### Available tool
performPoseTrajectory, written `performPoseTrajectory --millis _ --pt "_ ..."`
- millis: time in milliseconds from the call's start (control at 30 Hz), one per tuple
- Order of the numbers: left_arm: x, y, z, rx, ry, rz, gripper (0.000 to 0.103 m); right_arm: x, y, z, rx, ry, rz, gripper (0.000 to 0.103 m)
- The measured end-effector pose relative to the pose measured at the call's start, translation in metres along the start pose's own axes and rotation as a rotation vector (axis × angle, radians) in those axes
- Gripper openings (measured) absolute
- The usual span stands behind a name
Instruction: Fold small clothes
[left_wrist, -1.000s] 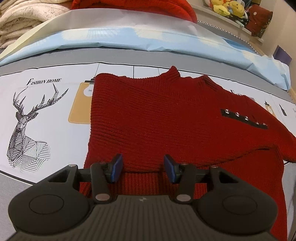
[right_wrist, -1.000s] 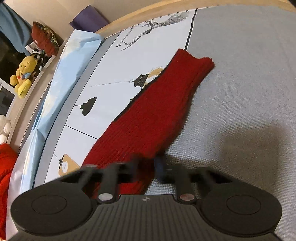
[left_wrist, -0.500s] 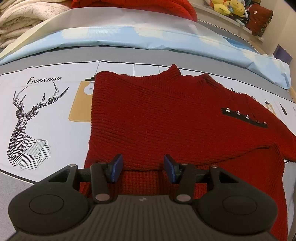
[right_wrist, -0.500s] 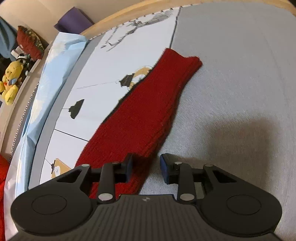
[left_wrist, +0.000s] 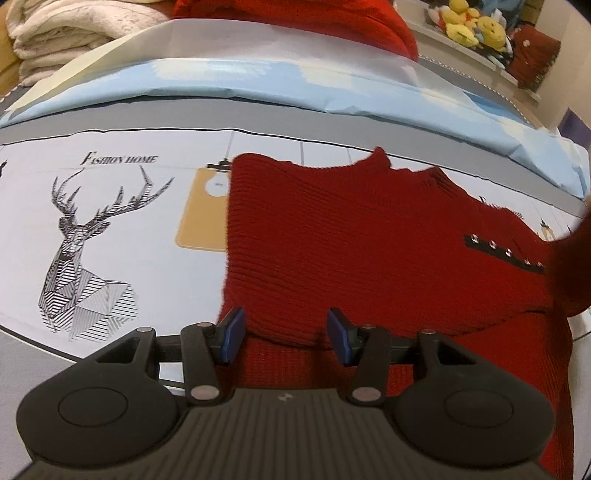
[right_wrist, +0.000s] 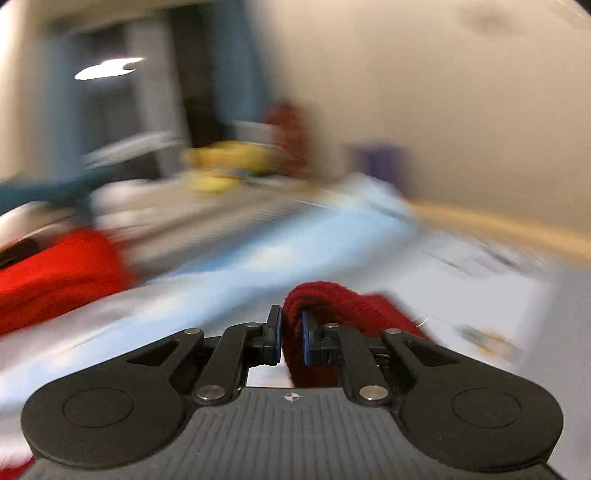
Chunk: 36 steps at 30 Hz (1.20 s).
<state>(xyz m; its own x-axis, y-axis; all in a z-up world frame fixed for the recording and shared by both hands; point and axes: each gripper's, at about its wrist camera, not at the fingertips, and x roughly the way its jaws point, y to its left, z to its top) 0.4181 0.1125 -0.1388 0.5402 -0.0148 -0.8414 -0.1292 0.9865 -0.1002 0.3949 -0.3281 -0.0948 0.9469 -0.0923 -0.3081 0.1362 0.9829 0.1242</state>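
Note:
A dark red knit sweater (left_wrist: 351, 240) lies flat on the printed bedspread (left_wrist: 110, 206), with a black studded strip near its right shoulder. My left gripper (left_wrist: 284, 336) hovers open over the sweater's folded lower edge, and its blue pads touch nothing. In the right wrist view my right gripper (right_wrist: 291, 338) is closing, and its pads pinch the sweater's sleeve (right_wrist: 332, 299), which loops up over the right pad. That view is heavily blurred. The lifted sleeve shows as a dark red blur (left_wrist: 569, 277) at the right edge of the left wrist view.
A light blue sheet (left_wrist: 258, 81) runs across behind the sweater. Folded white blankets (left_wrist: 74, 33) and a bright red garment (left_wrist: 295, 18) lie beyond it. Plush toys (left_wrist: 472, 26) sit on a shelf at the back right. A deer print (left_wrist: 85, 251) marks the bedspread on the left.
My right gripper closed on the sleeve, then swung it up off the bed while rolling. The sleeve now appears as a blur at the right of the left wrist view.

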Motion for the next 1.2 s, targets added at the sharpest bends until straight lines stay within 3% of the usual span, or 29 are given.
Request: performPoseTrajectory --millis 67,133,167,267,300,367,467,533,667,800,933,1100,1200 --pt "0.000 0.005 0.002 -0.014 -0.002 0.005 0.054 -0.010 0.059 -0.018 -0.122 0.063 0.224 0.012" --pt "0.000 0.011 0.004 -0.032 0.000 0.010 0.054 -0.009 0.105 -0.048 -0.210 0.248 0.441 0.012" --pt "0.001 0.014 0.005 -0.044 0.001 0.008 0.054 -0.006 0.123 -0.067 -0.272 0.364 0.498 0.011" --pt "0.002 0.021 0.008 -0.085 0.004 -0.002 0.054 0.010 0.146 -0.118 -0.393 0.681 0.503 0.011" --pt "0.002 0.023 0.008 -0.097 0.005 -0.007 0.054 0.016 0.144 -0.126 -0.381 0.736 0.474 0.011" --pt "0.003 0.027 0.010 -0.124 0.008 -0.019 0.054 0.023 0.135 -0.122 -0.313 0.747 0.441 0.016" --pt "0.006 0.032 0.010 -0.164 0.012 -0.039 0.054 0.029 0.123 -0.103 -0.215 0.691 0.396 0.029" --pt "0.009 0.034 0.009 -0.193 0.015 -0.054 0.054 0.034 0.110 -0.095 -0.123 0.660 0.369 0.032" --pt "0.014 0.036 0.009 -0.257 -0.002 -0.109 0.053 0.045 0.089 -0.096 0.014 0.664 0.317 0.043" --pt "0.018 0.033 0.011 -0.285 -0.042 -0.166 0.049 0.052 0.092 -0.117 -0.056 0.746 0.250 0.043" --pt "0.026 0.034 0.012 -0.328 -0.063 -0.195 0.045 0.040 0.097 -0.106 -0.035 0.731 0.260 0.043" --pt "0.047 0.042 0.006 -0.441 -0.048 -0.302 0.045 0.038 0.099 -0.098 -0.011 0.739 0.228 0.044" --pt "0.064 0.044 0.004 -0.493 -0.036 -0.332 0.050 0.041 0.102 -0.099 -0.011 0.770 0.204 0.044"
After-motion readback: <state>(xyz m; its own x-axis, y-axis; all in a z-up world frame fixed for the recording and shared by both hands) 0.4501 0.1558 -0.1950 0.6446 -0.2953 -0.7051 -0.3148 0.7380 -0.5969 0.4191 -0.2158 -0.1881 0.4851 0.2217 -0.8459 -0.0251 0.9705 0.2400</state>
